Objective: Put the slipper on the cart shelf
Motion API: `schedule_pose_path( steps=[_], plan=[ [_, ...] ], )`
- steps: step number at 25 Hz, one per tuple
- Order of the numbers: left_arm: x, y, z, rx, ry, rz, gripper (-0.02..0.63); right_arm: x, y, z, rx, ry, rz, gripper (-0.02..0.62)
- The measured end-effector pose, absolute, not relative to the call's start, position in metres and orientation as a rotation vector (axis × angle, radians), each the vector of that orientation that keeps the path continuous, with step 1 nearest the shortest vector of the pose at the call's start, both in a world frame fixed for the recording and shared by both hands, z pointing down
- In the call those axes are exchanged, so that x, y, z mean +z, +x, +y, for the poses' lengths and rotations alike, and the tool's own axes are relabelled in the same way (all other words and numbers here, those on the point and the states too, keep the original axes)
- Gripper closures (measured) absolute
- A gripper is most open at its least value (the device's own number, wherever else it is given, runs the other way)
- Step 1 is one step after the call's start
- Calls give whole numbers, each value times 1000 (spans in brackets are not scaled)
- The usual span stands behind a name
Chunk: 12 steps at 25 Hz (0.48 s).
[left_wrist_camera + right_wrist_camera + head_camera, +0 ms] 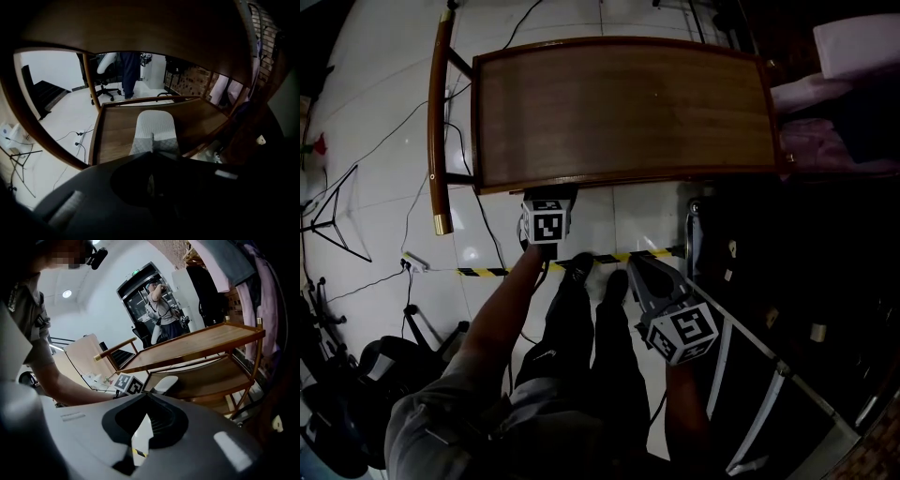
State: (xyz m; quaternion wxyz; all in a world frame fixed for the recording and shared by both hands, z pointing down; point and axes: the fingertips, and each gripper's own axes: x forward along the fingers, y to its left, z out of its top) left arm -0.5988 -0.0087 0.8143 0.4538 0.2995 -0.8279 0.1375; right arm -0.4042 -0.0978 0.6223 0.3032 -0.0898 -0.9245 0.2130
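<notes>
A grey-and-white slipper (pixel 154 123) lies on the wooden cart's lower shelf (pixel 115 138), toe pointing away from me. My left gripper (pixel 152 137) reaches under the top shelf (pixel 619 103) with its jaws shut, tips at the slipper's near end; I cannot tell whether they pinch its edge. The head view shows only the left gripper's marker cube (pixel 548 223) at the shelf's front edge. In the right gripper view the slipper (pixel 165 383) sits beside that cube (pixel 129 384). My right gripper (pixel 630 261) hangs lower right over the floor, jaws drawn to a point, nothing in them.
Yellow-black tape (pixel 487 272) crosses the white floor by the person's shoes. A dark metal rack (pixel 769 328) stands at the right, a tripod (pixel 337 220) and cables at the left. Another person (pixel 161 310) and an office chair (pixel 105 70) stand beyond the cart.
</notes>
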Motion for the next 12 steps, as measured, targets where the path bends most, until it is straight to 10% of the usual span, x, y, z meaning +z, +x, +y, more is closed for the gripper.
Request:
schedule_pose_path(
  steps=[12],
  plan=[
    [741, -485, -4, 476, 1132, -1848, 591, 582, -332, -102, 594, 22, -2499, 595]
  ],
)
